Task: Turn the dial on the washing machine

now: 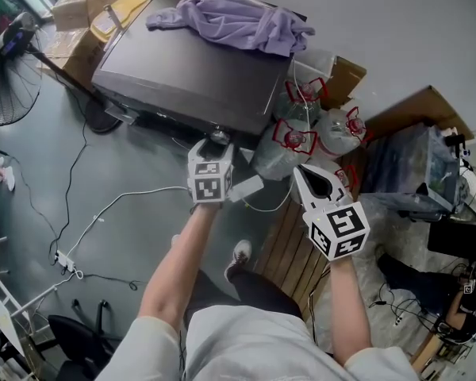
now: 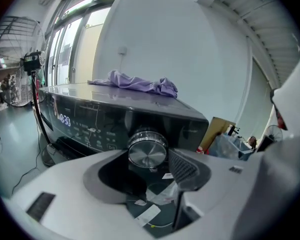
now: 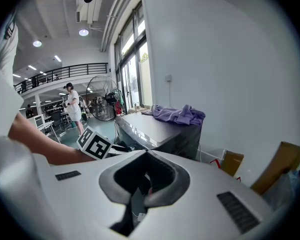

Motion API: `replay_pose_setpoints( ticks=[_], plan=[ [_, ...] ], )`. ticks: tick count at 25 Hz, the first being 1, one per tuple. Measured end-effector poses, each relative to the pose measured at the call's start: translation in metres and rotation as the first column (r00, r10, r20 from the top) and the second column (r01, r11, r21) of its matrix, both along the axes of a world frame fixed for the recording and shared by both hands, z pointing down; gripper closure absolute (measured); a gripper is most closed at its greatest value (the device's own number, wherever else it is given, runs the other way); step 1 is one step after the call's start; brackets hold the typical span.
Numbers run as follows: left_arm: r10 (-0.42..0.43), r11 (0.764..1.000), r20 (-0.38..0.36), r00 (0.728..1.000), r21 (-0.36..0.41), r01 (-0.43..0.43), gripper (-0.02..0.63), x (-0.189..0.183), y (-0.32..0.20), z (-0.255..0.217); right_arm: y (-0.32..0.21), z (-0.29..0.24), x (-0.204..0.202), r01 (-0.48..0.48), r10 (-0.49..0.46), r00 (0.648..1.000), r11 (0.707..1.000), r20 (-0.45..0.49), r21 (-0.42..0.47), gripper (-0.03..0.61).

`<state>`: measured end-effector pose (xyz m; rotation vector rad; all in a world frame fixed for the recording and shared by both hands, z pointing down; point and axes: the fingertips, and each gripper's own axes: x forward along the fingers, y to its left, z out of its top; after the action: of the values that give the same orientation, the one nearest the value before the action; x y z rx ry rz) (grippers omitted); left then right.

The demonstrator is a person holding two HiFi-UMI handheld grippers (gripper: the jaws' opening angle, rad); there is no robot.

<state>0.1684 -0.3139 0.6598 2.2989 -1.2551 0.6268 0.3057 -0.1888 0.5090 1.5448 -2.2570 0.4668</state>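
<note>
The dark grey washing machine (image 1: 182,74) stands ahead of me, its front panel facing me with a lit display (image 2: 65,119). The round silver dial (image 2: 147,149) sticks out of that panel; in the head view the dial (image 1: 218,138) peeks out just past my left gripper (image 1: 216,144). In the left gripper view my left gripper (image 2: 149,155) is open, its jaws flanking the dial with a thin gap on each side. My right gripper (image 1: 299,170) hangs to the right of the machine, off the panel. The right gripper (image 3: 146,153) is shut with nothing in it.
A purple cloth (image 1: 234,21) lies on the machine's lid. Clear water jugs with red handles (image 1: 301,129) crowd the machine's right side, on a wooden pallet (image 1: 289,244). Cardboard boxes (image 1: 83,6) and a fan (image 1: 8,86) stand at left. Cables and a power strip (image 1: 63,259) cross the floor.
</note>
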Motion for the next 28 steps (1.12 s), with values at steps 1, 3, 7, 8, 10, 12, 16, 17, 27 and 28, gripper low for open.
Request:
replay_pose_setpoints(
  ticks=[1, 3, 7, 8, 10, 12, 16, 17, 27, 28],
  plan=[
    [-0.001, 1.0, -0.016, 1.0, -0.005, 0.001, 0.364, 0.0, 0.0, 0.0, 0.0, 0.0, -0.001, 0.0, 0.0, 1.0, 1.0, 0.001, 0.0, 0.565],
    [-0.004, 1.0, -0.051, 0.999, -0.02, 0.003, 0.364, 0.0, 0.001, 0.0, 0.0, 0.0, -0.003, 0.001, -0.001, 1.0, 1.0, 0.002, 0.002, 0.565],
    [-0.051, 0.993, -0.186, 0.981, -0.114, 0.03, 0.364, -0.002, 0.0, 0.001, 0.001, 0.001, -0.006, 0.004, -0.004, 1.0, 1.0, 0.001, -0.001, 0.565],
    [-0.071, 0.988, -0.23, 0.971, -0.147, 0.037, 0.364, -0.002, -0.001, 0.001, 0.001, 0.002, -0.007, 0.004, -0.004, 1.0, 1.0, 0.001, -0.003, 0.565],
    [-0.1, 0.98, -0.303, 0.948, -0.196, 0.041, 0.364, -0.003, -0.001, 0.002, 0.002, 0.003, -0.008, 0.002, -0.002, 1.0, 1.0, 0.002, -0.005, 0.565],
    [-0.114, 0.975, -0.353, 0.929, -0.221, 0.035, 0.364, -0.004, -0.001, 0.001, 0.004, 0.002, -0.01, 0.001, -0.001, 1.0, 1.0, 0.003, -0.004, 0.565],
    [-0.078, 0.982, -0.324, 0.943, -0.189, 0.017, 0.36, -0.004, 0.0, 0.001, 0.008, 0.0, -0.015, 0.001, -0.001, 1.0, 1.0, 0.002, -0.004, 0.565],
    [-0.053, 0.987, -0.279, 0.959, -0.159, 0.008, 0.343, -0.004, 0.001, 0.0, 0.009, 0.0, -0.015, 0.001, -0.001, 1.0, 1.0, 0.002, -0.003, 0.565],
    [0.17, 0.967, 0.231, 0.958, 0.147, -0.207, 0.301, 0.005, -0.001, -0.011, 0.023, 0.003, -0.013, -0.001, 0.0, 1.0, 1.0, -0.011, -0.01, 0.565],
    [0.171, 0.964, 0.266, 0.949, 0.154, -0.217, 0.301, 0.006, -0.003, -0.01, 0.024, 0.004, -0.014, 0.003, -0.003, 1.0, 1.0, -0.012, -0.012, 0.565]
  ],
)
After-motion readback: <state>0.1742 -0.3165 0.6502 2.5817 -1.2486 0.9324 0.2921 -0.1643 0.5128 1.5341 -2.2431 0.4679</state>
